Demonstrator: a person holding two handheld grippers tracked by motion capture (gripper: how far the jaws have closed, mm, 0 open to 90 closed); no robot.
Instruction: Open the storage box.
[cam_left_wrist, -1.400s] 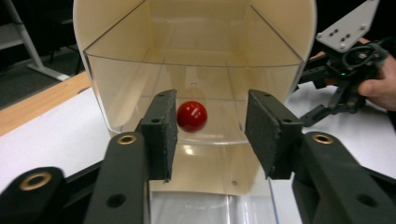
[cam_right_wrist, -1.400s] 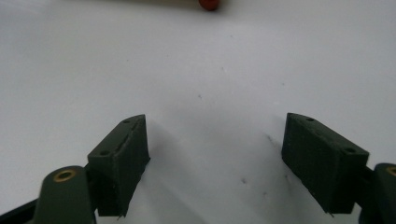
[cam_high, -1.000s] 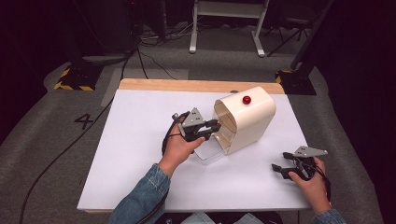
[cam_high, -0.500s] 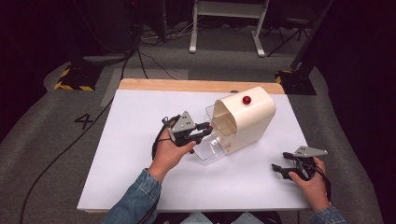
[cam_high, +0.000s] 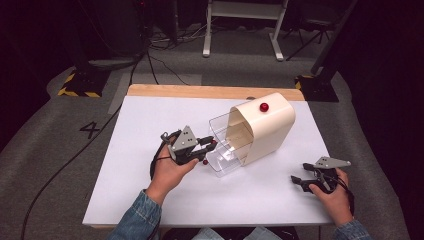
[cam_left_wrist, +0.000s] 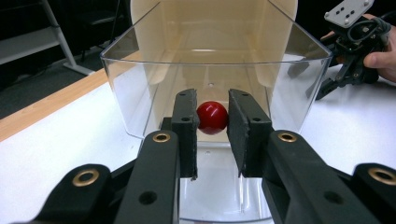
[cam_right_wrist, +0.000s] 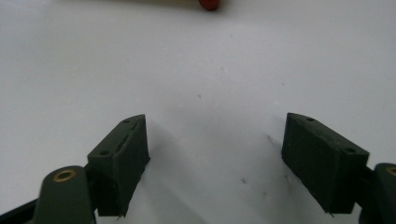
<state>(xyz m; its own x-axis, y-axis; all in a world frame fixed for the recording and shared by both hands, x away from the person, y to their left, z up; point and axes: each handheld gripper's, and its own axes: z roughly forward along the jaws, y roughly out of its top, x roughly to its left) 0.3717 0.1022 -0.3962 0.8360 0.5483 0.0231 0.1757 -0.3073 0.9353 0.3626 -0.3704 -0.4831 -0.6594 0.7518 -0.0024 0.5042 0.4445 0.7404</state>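
We see the left gripper (cam_high: 206, 150) near the middle of the white table (cam_high: 150, 200), its jaws closed on the small red knob (cam_left_wrist: 212, 117) at the front of a clear plastic drawer (cam_high: 222, 150). In the left gripper view the two black pads (cam_left_wrist: 186, 126) press the knob from either side, and the drawer's transparent front wall rises just behind it.

The drawer stands partly out of a cream housing (cam_high: 267, 127), which sits right of the table's centre and toward its far side. The drawer's open end points left and near, toward the left gripper. A second red knob (cam_high: 264, 106) sits on top of the housing. Through the clear walls the drawer looks empty to us, though glare on the plastic makes that hard to confirm.

The right gripper (cam_high: 304, 181) rests at the near right corner of the table, well apart from the housing. In its own view the jaws stand wide open over bare white tabletop with nothing between them. A sliver of something red (cam_right_wrist: 209, 3) shows at the top edge of that view.

Both forearms, in denim sleeves (cam_high: 137, 220), come in from the near edge. A strip of bare wood (cam_high: 190, 91) runs along the table's far edge.
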